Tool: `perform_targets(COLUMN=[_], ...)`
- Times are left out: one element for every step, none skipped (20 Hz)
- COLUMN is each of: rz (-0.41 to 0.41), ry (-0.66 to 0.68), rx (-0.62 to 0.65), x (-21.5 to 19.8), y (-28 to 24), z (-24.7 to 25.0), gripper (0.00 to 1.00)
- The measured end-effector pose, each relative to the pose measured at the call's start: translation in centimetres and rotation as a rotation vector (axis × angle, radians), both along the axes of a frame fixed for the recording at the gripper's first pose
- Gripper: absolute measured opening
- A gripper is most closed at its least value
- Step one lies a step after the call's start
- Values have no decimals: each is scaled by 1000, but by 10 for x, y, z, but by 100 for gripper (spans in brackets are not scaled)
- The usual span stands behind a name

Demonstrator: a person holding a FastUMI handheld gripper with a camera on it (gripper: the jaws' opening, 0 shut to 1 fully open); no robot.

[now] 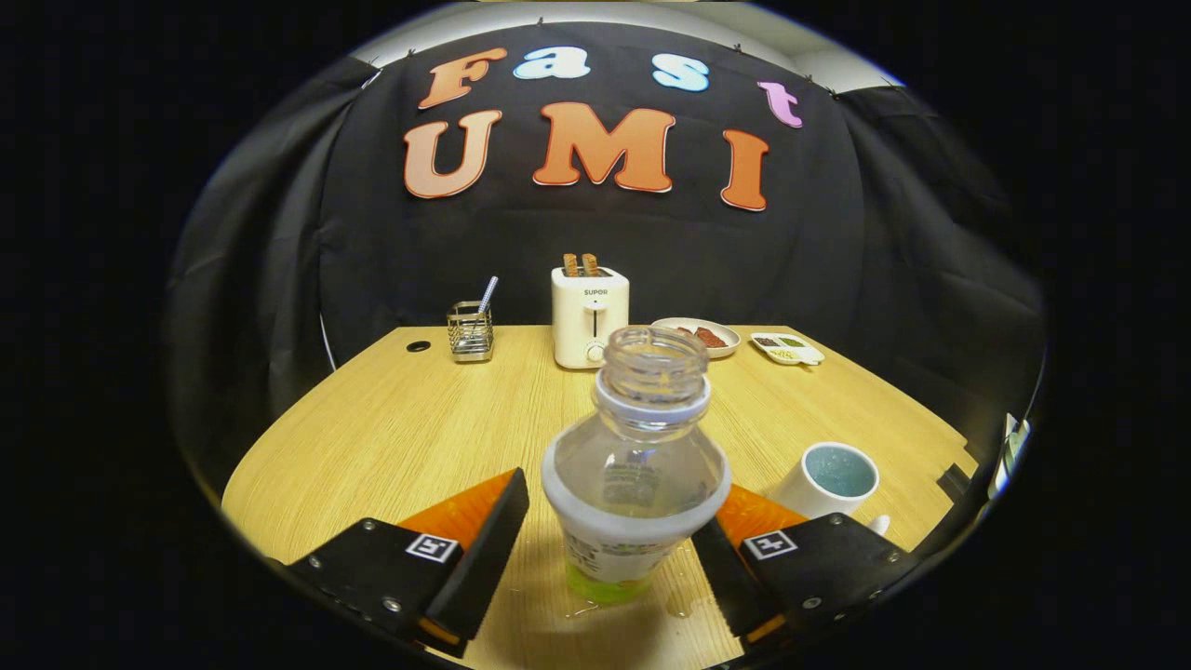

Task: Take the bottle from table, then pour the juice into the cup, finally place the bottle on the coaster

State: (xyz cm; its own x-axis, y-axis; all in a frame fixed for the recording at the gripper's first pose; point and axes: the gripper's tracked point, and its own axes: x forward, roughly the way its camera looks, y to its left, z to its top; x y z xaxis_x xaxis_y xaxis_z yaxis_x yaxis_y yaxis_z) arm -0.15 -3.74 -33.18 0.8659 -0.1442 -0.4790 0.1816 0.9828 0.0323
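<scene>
Wooden table (391, 437): light grain, rounded edge, a dark round hole (419, 346) toward its far side, well beyond the fingers. Black cloth wall (837, 261): draped in folds behind the table, wrapping both sides. Pale surface (558, 13) above the cloth, possibly a ceiling or upper wall; too little shows to tell. Lighting: even, from overhead, with faint sheen on the tabletop.

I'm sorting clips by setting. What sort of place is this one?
Probably a staged breakfast table in a cloth-walled booth, not a real kitchen. A toaster with toast, a plate of food and a cutlery holder stand at the back. The gripper has its jaws open around an uncapped bottle, beside a cup.
</scene>
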Motion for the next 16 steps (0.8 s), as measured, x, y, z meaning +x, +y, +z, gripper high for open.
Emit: perform_targets(rz=[11,12,11,10,-3,-13,-25,-31,-41,-51,-60,-68,-77,-84,-92,-95], ry=[-8,-16,-28,-33,-31,-25,-20,-28,-44,-55,-67,-82,-97,-107,-116,-123], rx=[12,33,44,54,66,80,93,106,124,151,185,217,248,277,304,330], x=[2,0,1,1,-1,-1,-3,-3,-4,-3,-1,0,1,2,2,4], y=[1,3,2,1,-2,-2,-3,-4,-4,-5,-4,-3,-2,-2,0,1], z=[0,0,2,2,1,0,0,4,13,16,21,26,32,35,39,41], gripper=[82,73,64,61,59,59,59,59,59,59,59,59,59,59,59,59])
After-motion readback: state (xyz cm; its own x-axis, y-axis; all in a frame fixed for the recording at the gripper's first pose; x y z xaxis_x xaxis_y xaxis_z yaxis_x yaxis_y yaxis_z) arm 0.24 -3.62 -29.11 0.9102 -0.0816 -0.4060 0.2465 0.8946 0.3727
